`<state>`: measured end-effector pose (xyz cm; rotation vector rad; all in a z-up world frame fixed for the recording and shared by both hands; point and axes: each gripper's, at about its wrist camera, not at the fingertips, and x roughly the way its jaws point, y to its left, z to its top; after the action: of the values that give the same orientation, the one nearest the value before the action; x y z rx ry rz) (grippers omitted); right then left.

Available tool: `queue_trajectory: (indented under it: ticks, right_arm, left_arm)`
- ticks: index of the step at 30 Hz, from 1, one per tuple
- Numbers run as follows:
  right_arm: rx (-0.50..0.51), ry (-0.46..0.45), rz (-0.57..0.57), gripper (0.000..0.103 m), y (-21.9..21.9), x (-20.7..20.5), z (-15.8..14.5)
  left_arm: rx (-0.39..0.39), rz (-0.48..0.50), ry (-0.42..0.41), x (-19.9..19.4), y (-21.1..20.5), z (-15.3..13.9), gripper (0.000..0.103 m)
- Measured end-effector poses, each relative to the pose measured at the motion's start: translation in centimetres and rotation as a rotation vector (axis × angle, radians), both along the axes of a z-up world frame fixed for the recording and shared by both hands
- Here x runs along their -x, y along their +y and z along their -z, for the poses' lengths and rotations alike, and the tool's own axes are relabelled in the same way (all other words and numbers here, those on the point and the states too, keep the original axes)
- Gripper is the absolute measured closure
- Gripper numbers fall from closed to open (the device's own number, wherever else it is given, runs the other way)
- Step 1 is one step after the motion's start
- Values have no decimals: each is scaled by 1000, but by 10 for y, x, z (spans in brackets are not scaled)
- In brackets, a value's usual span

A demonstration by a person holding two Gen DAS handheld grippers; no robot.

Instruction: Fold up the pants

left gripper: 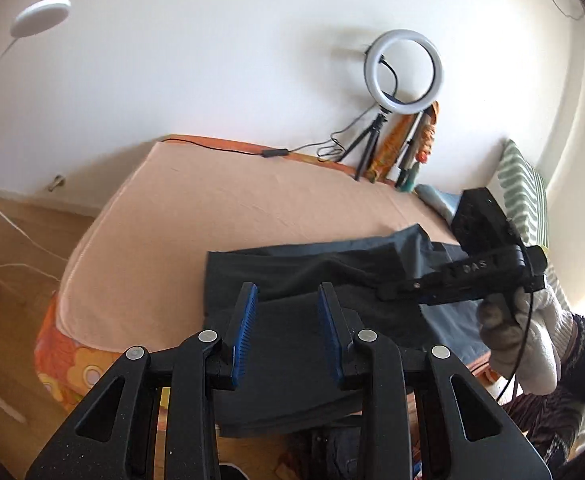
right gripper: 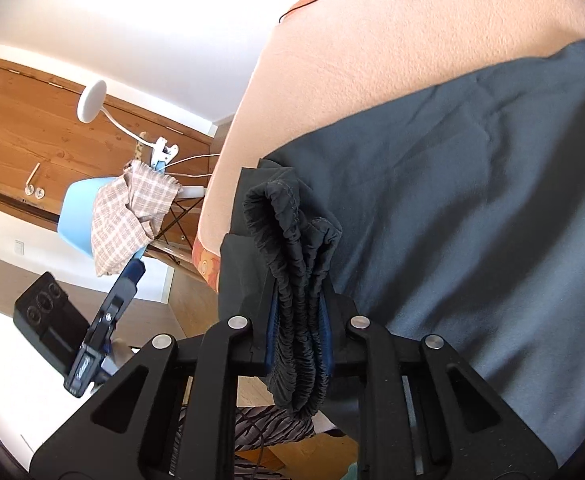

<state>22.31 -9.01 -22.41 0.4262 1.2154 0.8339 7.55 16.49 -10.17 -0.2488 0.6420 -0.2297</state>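
Dark grey pants (left gripper: 292,280) lie partly folded near the front edge of a bed with a peach sheet (left gripper: 196,208). My left gripper (left gripper: 288,312) is open and empty, held just above the near part of the pants. My right gripper (right gripper: 297,320) is shut on the gathered elastic waistband (right gripper: 292,248), which bunches up between the blue pads. The rest of the pants (right gripper: 472,200) spreads flat over the sheet (right gripper: 412,40). The right gripper body (left gripper: 480,272), held by a gloved hand, shows at the right of the left wrist view. The left gripper (right gripper: 108,312) shows at the lower left of the right wrist view.
A ring light on a tripod (left gripper: 402,72) and leaning objects stand against the wall behind the bed. A striped pillow (left gripper: 520,188) lies at the right. A white clip lamp (left gripper: 40,16) and cables are at the left. A blue chair with checked cloth (right gripper: 124,216) stands on the wood floor.
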Motion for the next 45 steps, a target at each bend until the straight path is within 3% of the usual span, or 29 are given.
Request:
queue_trajectory:
  ticks: [4, 10, 18, 30, 38, 45]
  right_arm:
    - [10, -40, -5, 85, -20, -1, -20]
    - [47, -81, 37, 85, -82, 2, -42]
    - [55, -51, 168, 85, -169, -2, -36]
    - [101, -39, 292, 85, -255, -5, -30]
    - [178, -44, 360, 85, -304, 2, -36]
    - [267, -60, 451, 84, -372, 4, -49]
  left_arm:
    - [41, -28, 46, -6, 6, 9, 74]
    - [36, 55, 101, -13, -25, 28, 74]
    - [-8, 206, 151, -33, -90, 33, 74]
    - [-57, 389, 202, -46, -172, 41, 74]
    - [-66, 427, 205, -52, -202, 41, 74]
    - [-53, 424, 188, -54, -207, 36, 74]
